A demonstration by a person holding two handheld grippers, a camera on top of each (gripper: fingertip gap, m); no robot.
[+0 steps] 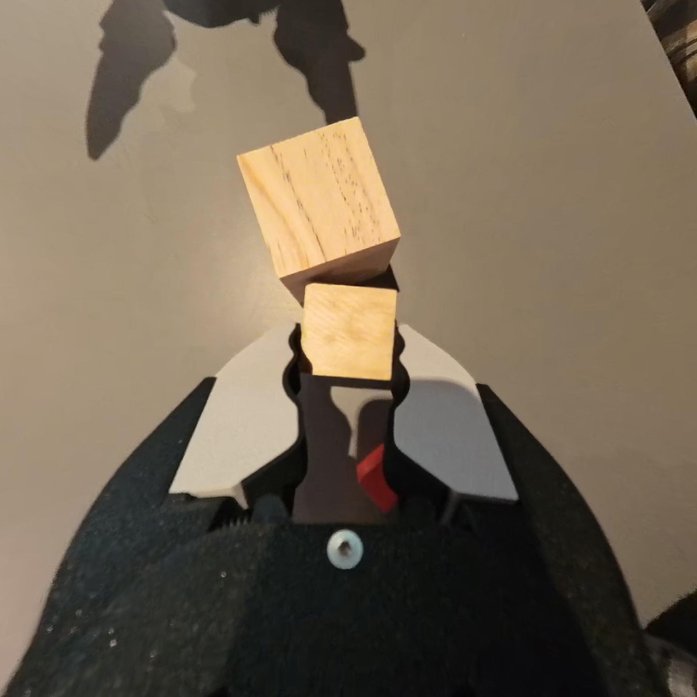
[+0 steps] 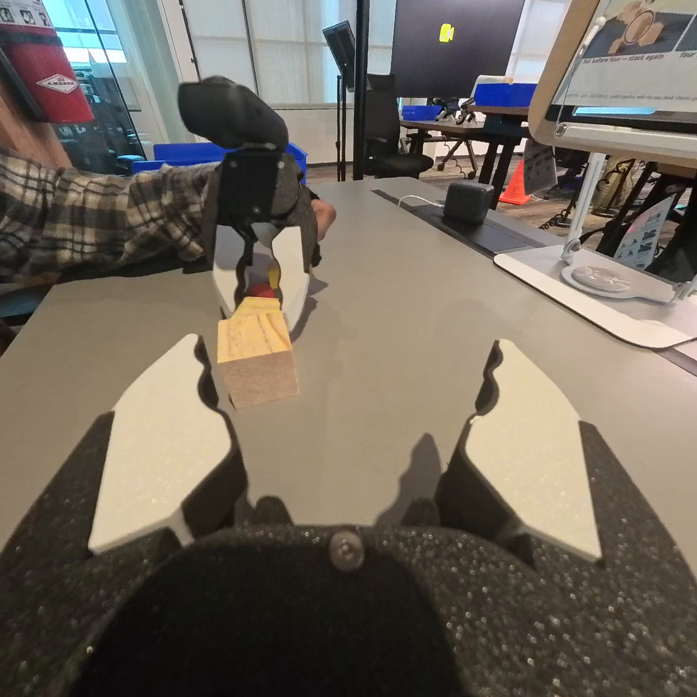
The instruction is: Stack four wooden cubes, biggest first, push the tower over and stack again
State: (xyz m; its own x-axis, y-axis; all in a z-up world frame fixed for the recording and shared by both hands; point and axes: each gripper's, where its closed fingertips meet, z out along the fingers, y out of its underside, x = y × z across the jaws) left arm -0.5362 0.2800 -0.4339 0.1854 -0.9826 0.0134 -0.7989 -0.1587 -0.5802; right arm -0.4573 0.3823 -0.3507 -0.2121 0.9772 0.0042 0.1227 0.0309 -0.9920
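While the left gripper (image 1: 349,335) looks down from above in its own view, its two white fingers (image 1: 241,411) are closed on a smaller wooden cube (image 1: 349,335), and this cube sits just in front of the bigger cube (image 1: 318,203), which rests alone on the grey table (image 1: 113,264). I cannot tell from this view if the small cube already touches the big one or hangs a little above it. The big cube is turned at an angle to the held one, so the edges do not line up; I think the small cube could land off centre and slide off when the grip is released. In the right wrist view, the right gripper (image 2: 347,377) hovers low over the table with its jaws spread wide and nothing between them. Its left finger (image 2: 166,426) stands just beside the big cube (image 2: 258,362), maybe touching it, and a small drift to that side could push the base away under the left gripper (image 2: 264,298). Only two cubes show here, so the other two cubes are out of sight.
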